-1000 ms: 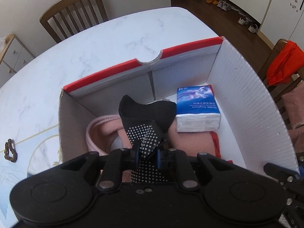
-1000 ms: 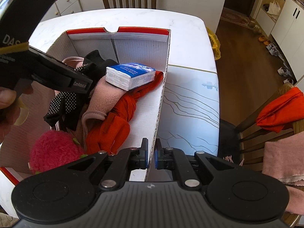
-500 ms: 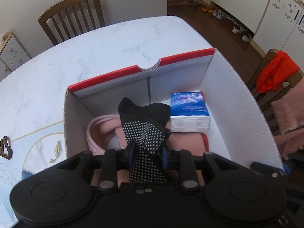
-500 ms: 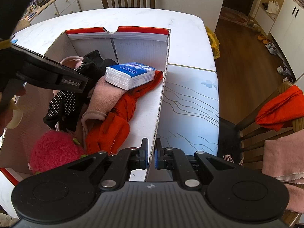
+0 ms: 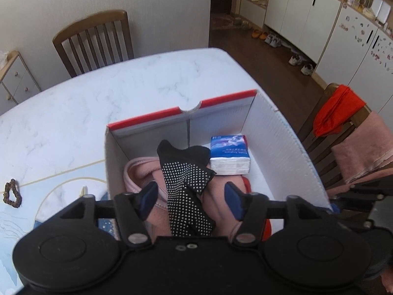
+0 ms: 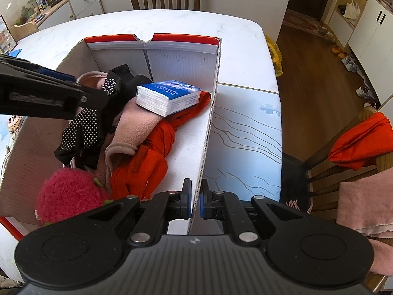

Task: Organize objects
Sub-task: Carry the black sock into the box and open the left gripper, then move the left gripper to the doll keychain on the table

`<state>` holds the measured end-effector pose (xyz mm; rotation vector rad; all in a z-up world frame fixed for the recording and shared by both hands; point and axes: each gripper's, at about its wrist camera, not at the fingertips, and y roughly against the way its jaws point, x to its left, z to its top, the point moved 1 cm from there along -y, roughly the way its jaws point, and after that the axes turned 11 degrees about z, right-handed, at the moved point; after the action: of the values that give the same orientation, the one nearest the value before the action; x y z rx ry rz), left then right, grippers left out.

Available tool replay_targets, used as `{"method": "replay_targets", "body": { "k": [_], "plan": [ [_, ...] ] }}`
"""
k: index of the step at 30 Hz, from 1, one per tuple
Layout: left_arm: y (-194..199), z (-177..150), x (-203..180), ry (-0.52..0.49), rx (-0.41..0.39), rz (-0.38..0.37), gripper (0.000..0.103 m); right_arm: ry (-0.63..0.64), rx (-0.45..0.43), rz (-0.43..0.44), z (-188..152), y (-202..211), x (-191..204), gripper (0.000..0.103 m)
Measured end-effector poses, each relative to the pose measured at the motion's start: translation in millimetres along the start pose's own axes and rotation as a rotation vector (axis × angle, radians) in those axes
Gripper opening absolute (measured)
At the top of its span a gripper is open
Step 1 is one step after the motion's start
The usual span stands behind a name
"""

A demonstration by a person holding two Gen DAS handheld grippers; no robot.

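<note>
A white box with a red rim point(image 5: 277, 137) point(image 6: 211, 113) stands on the marble table. In it lie a black dotted sock point(image 5: 186, 186) point(image 6: 86, 127), a pink cloth point(image 5: 140, 174) point(image 6: 137, 123), a red cloth point(image 6: 145, 169), a blue tissue pack point(image 5: 229, 152) point(image 6: 169, 95) and a red fuzzy toy point(image 6: 66, 194). My left gripper point(image 5: 190, 199) is open above the box, and the sock lies loose between its fingers. My right gripper point(image 6: 195, 196) is shut on the box's right wall at its near end.
A brown hair tie point(image 5: 12, 193) lies on the table left of the box. A wooden chair point(image 5: 95, 39) stands at the far side. Another chair point(image 6: 356, 147) with red and pink cloths stands to the right. A yellow bag point(image 6: 275, 56) lies on the floor.
My left gripper has opened and let go of the black sock, which now rests in the box, and it has risen higher. My right gripper has kept its hold on the box wall.
</note>
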<state>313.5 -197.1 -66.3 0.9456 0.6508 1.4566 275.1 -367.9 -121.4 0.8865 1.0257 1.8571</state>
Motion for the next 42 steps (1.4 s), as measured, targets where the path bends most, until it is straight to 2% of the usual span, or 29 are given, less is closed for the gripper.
{"method": "replay_targets", "body": {
  "k": [9,14,19,26,35,42],
  "plan": [
    [33,-7,17,0.031,-0.064,-0.044,0.073,0.004,0.003,-0.005,1,0,1,0.006],
    [52,-13,31,0.054,-0.120,-0.055,0.094,0.001,0.005,-0.008,0,0,2,0.006],
    [68,-21,53,0.074,-0.168,-0.061,0.101,-0.002,0.010,-0.009,-1,1,3,0.006],
    [79,-40,104,0.158,-0.178,-0.037,0.102,-0.008,0.015,-0.013,-3,3,4,0.006],
    [68,-75,165,0.239,-0.129,0.083,0.102,-0.008,0.022,-0.028,-4,4,8,0.006],
    [44,-101,207,0.309,-0.069,0.155,0.102,-0.013,0.026,-0.039,-4,4,10,0.006]
  ]
}}
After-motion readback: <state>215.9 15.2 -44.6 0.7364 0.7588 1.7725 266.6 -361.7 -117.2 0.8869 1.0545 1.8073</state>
